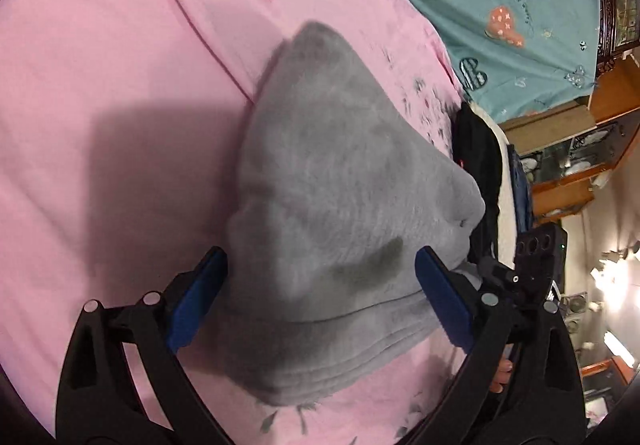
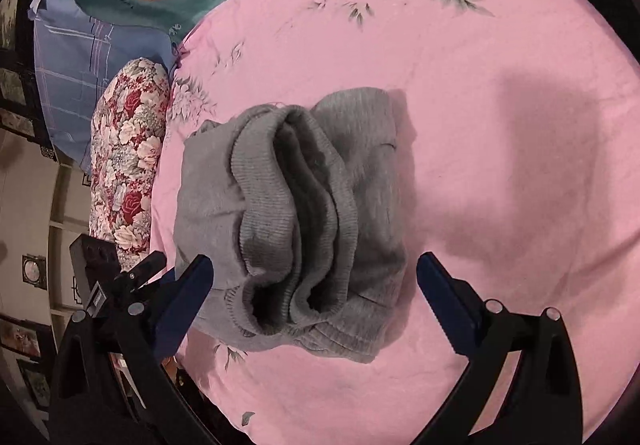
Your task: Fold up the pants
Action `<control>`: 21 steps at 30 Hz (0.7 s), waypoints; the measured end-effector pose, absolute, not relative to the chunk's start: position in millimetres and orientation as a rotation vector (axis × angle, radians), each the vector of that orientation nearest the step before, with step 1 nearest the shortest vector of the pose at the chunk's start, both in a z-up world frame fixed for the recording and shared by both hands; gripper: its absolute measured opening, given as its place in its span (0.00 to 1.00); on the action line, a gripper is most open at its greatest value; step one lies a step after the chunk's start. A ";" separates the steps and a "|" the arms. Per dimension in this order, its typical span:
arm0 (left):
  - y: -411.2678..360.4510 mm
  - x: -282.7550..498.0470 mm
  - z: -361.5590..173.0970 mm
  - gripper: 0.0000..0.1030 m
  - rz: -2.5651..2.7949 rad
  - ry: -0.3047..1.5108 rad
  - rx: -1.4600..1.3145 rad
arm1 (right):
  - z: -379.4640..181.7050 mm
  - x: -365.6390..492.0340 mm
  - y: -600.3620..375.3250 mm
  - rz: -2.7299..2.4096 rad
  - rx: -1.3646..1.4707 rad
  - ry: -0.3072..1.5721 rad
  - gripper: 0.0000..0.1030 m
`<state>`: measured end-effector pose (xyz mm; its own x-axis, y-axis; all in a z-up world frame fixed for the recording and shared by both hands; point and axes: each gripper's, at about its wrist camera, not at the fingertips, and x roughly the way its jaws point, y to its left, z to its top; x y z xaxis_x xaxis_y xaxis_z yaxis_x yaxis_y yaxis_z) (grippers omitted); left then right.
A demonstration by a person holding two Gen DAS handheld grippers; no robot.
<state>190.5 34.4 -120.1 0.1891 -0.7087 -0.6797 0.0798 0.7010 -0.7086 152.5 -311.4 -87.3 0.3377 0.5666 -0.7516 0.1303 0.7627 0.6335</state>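
The grey fleece pants (image 1: 340, 205) lie folded into a thick bundle on the pink bedspread (image 1: 100, 85). In the right wrist view the pants (image 2: 296, 229) show their ribbed cuffs and stacked layers facing me. My left gripper (image 1: 322, 273) is open, its blue pads either side of the bundle's near end, just above it. My right gripper (image 2: 314, 281) is open too, its jaws wide around the ribbed end of the bundle. Neither holds cloth. The other gripper's black body shows at the right edge of the left view (image 1: 536, 261).
A teal heart-print sheet (image 1: 500, 5) lies beyond the pink bedspread (image 2: 480, 125). A floral bolster (image 2: 128, 149) and a blue plaid pillow (image 2: 84, 65) sit at the bed's edge. Dark clothes (image 1: 476, 161) lie beside the pants. Wooden cabinets (image 1: 580, 149) stand past the bed.
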 end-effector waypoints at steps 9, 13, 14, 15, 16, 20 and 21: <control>3.8 210.9 -134.9 0.98 -0.640 1.321 -0.564 | -114.4 163.7 -301.6 0.311 0.682 1.296 0.99; 0.3 214.8 -134.8 0.98 -0.627 1.313 -0.578 | -116.4 174.1 -290.1 0.321 0.637 1.263 0.99; -1.7 212.6 -132.3 0.98 -0.623 1.301 -0.561 | -115.4 174.6 -286.9 0.310 0.617 1.252 0.99; -3.3 210.0 -129.5 0.91 -0.620 1.287 -0.548 | -113.9 172.9 -284.6 0.297 0.596 1.233 0.99; -3.8 205.6 -124.3 0.81 -0.619 1.265 -0.529 | -113.2 170.6 -283.7 0.286 0.580 1.215 0.96; -9.2 186.5 -96.1 0.61 -0.616 1.163 -0.413 | -99.1 159.5 -277.8 0.263 0.468 1.138 0.66; -8.5 182.3 -90.7 0.58 -0.612 1.147 -0.392 | -93.2 156.3 -273.5 0.249 0.427 1.119 0.63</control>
<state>182.3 -8.5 -90.7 0.2770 -0.6327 -0.7232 0.2479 0.7742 -0.5824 156.3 -273.5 -93.2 0.4206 0.4023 -0.8132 0.0193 0.8922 0.4513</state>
